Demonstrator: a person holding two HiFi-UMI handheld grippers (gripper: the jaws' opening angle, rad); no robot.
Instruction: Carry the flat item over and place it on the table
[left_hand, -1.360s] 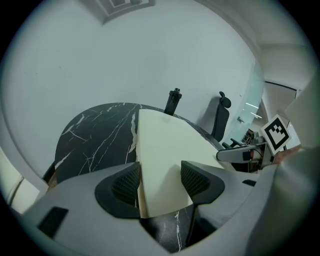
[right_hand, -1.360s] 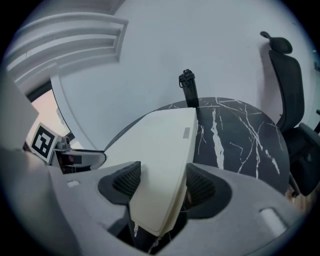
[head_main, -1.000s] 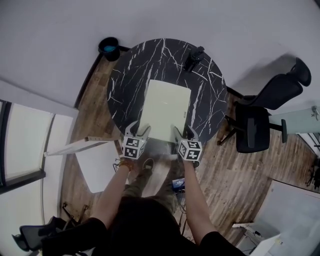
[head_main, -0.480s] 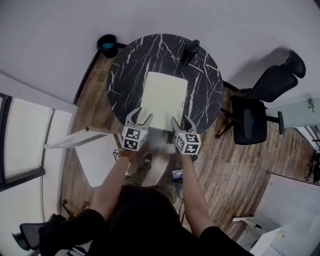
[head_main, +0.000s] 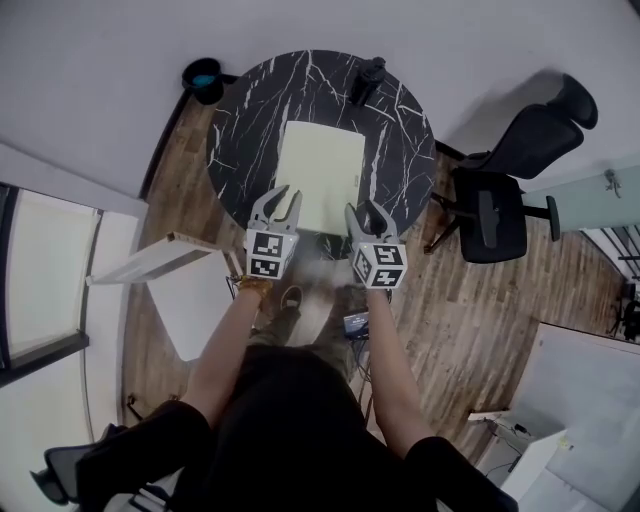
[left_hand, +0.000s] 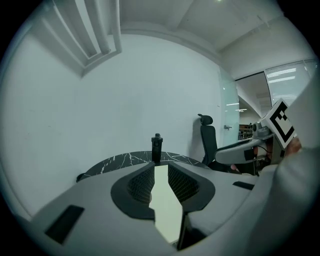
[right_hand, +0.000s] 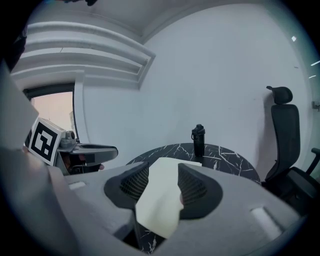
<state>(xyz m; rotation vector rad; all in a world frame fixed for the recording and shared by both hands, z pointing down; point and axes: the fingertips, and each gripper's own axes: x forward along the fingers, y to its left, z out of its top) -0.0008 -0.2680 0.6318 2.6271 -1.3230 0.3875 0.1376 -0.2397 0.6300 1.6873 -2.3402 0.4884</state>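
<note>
Flat item (head_main: 320, 175) already down on the dark round table (head_main: 240, 150); probably nothing left but backing off. Left gripper (head_main: 280, 200) and right gripper (head_main: 367, 215) by its near edge, jaws part-way apart, just been closing, nothing between them. Whole outline from the head view only; upright bottle (right_hand: 198, 140) behind it clearer from the gripper views.

Round black table (head_main: 245, 130) veined in white, standing on a wood-plank floor (head_main: 470, 310). Lying flat from the centre out toward the 6 o'clock rim, a pale greenish flat item (head_main: 320, 175). Upright near the rim at 1 o'clock, a black bottle (head_main: 366, 80), clear of the flat item's far corner.
</note>
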